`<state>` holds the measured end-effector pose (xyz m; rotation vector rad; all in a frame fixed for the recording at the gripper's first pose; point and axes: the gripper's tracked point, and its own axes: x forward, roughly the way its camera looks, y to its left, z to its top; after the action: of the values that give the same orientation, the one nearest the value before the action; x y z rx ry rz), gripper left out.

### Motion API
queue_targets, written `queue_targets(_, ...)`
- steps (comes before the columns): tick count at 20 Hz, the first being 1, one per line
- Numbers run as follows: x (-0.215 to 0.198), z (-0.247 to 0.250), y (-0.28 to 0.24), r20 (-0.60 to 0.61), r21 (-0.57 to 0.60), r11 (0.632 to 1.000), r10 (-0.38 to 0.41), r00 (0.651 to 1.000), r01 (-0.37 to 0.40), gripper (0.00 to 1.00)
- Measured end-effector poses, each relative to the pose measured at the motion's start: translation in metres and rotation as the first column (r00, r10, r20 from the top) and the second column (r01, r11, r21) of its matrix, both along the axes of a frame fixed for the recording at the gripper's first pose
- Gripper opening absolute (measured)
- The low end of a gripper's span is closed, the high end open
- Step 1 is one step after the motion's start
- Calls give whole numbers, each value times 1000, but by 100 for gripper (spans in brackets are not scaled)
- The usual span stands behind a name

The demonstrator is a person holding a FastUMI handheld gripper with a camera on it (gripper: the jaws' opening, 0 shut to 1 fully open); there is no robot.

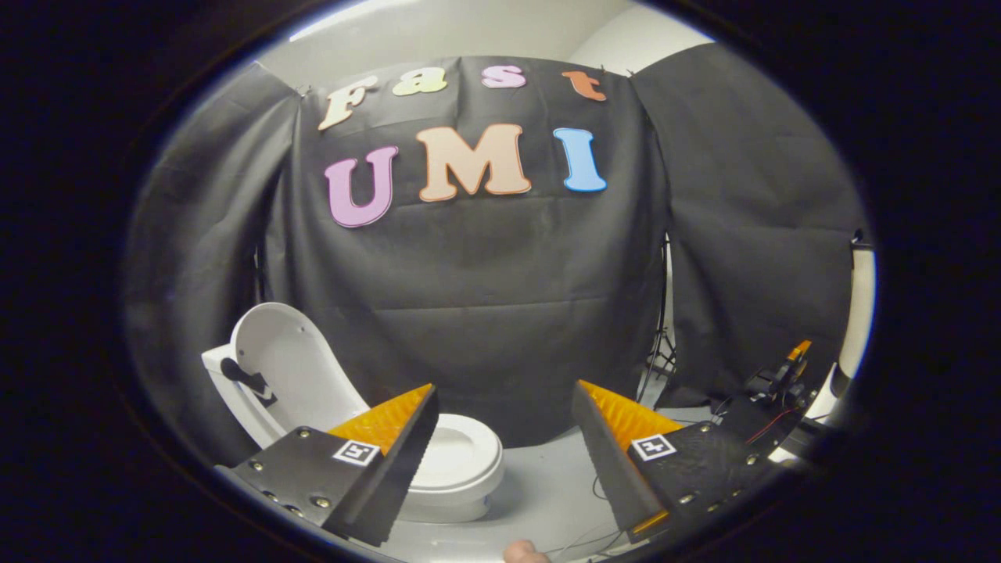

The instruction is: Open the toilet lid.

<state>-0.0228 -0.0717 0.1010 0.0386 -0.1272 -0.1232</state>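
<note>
The toilet lid (pixel 285 367) is standing raised, leaning back against the tank (pixel 223 383) at the rear of the toilet (pixel 461 461). The seat ring (pixel 463 452) is lying flat on the bowl and its opening is showing. Judging from this position, the task appears to be complete: the lid is up and nothing remains to be lifted. The only step likely left is moving the tool clear.

The claw (pixel 500 426) is hovering with its two fingers spread wide apart and is pinching nothing. The toilet is sitting beyond and beside the left finger (pixel 407 461), whose tip is overlapping the near side of the seat in this view; whether it is touching the seat cannot be told. The lid is standing well apart from both fingers.

The toilet is resting on a pale, smooth floor (pixel 547 493). Thin cables (pixel 594 539) are trailing across the floor near the right finger (pixel 606 461). Black cloth (pixel 485 313) is hanging as the booth wall behind the toilet, with a light stand's legs (pixel 663 352) showing at a gap in the cloth. Some equipment with wiring (pixel 782 383) is sitting beyond the right finger. A light-coloured wall and ceiling (pixel 469 31) are showing above the cloth.
</note>
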Motion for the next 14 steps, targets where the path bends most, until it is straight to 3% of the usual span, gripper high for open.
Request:
queue_targets(8,16,-21,27,-26,14,998,61,998,-61,100)
queue_targets(14,10,-73,32,-83,-64,994,86,993,-92,100)
